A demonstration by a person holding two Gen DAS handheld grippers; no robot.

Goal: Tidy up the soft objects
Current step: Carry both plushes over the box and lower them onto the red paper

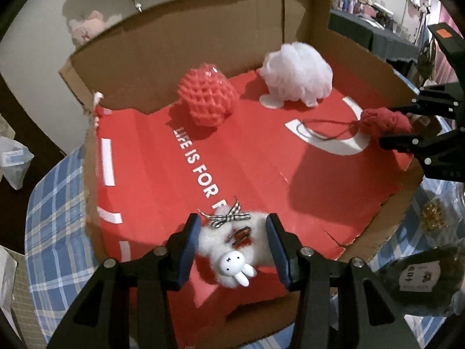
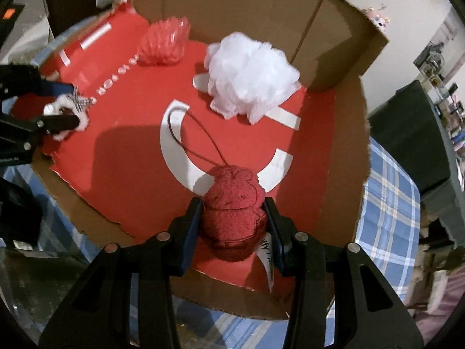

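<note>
**Two soft toys gripped over a red printed box**

The left gripper has its jaws partly closed on a fluffy white charm with a checked bow and a small rabbit face, low over the red cardboard sheet printed "LIFE IS FOR". The right gripper clamps a dark red plush, its cord loop trailing across a white curved graphic; a tag beside it is only partly readable. Farther back inside the cardboard box sit a red foam net and a white mesh pouf, apart from each other.
</note>
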